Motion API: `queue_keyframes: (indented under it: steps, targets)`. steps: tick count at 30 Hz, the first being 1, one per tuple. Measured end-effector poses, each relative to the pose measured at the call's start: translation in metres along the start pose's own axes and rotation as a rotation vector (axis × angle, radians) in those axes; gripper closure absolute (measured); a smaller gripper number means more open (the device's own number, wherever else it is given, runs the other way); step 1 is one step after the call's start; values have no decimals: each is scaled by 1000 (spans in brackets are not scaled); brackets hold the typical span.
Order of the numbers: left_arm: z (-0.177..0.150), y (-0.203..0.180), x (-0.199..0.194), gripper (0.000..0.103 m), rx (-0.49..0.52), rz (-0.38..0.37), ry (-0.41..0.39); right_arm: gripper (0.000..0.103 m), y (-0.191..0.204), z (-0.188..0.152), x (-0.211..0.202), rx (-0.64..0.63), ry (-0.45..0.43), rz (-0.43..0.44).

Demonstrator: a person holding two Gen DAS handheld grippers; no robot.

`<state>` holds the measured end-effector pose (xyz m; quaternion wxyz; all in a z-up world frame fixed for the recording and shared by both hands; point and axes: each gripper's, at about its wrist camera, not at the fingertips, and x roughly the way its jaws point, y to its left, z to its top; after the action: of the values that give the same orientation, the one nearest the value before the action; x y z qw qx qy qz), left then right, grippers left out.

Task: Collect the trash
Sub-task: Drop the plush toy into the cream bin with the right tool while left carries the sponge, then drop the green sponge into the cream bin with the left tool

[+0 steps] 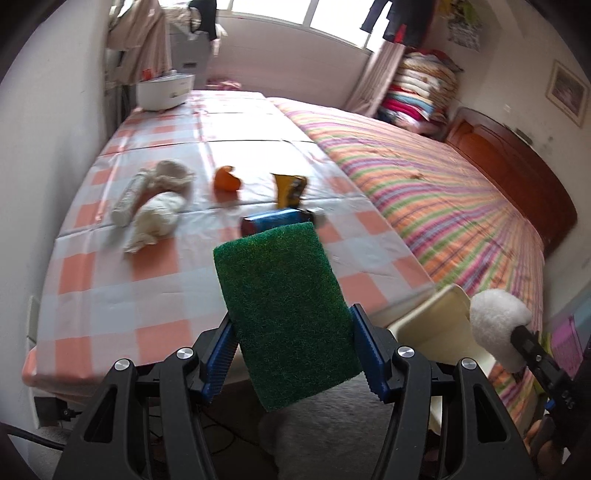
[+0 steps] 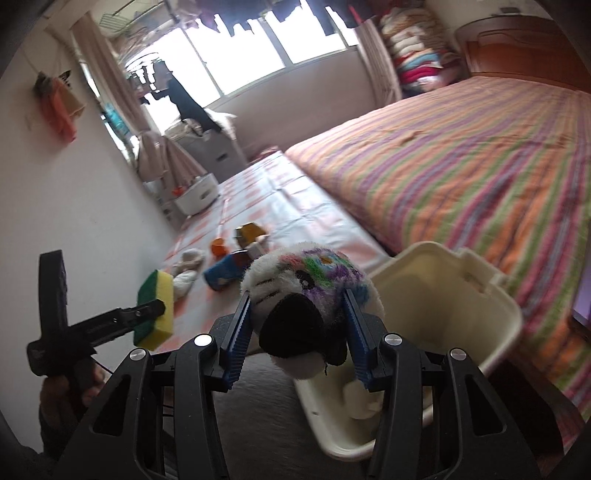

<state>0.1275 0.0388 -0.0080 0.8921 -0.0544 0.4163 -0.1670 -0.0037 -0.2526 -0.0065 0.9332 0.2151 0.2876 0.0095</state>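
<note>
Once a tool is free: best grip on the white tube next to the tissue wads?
Probably the middle of the white tube, from above, fingers across its narrow width. It lies flat on the checked cloth, long axis running away from the camera. A tissue wad crowds its right side, so its upper half looks clearer. Both tools are full: left tool holds the sponge, right tool the plush toy.

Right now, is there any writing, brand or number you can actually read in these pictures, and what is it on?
None can be read for sure.
Blue carton on the table: print too blurred.
Yellow box behind it: dark label, too blurred.
Right gripper handle, in the left camera: pale letters, too small to make out.
Wall poster and framed picture: nothing legible.
</note>
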Motion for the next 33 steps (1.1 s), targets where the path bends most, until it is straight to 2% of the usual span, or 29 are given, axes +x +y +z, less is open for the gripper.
queue_keyframes:
  steps: [5, 13, 15, 20, 26, 33]
  targets:
    - [-1, -37, 6, 45, 80, -20, 19, 56, -23, -5, -6, 36, -20, -45]
    - [-2, -84, 14, 45, 177, -40, 36, 52, -47, -10, -4, 68, -33, -41]
    - [-2, -94, 16, 45, 199, -46, 39, 48, -53, -11, -3, 85, -37, -35]
    - [-5, -113, 20, 45, 240, -64, 50, 41, -64, -9, -4, 110, -57, -9]
    - [-12, -135, 26, 45, 297, -92, 69, 34, -69, 1, -8, 116, -112, -17]
    - [-19, -162, 35, 45, 380, -153, 102, 34, -82, 5, -25, 129, -170, -29]
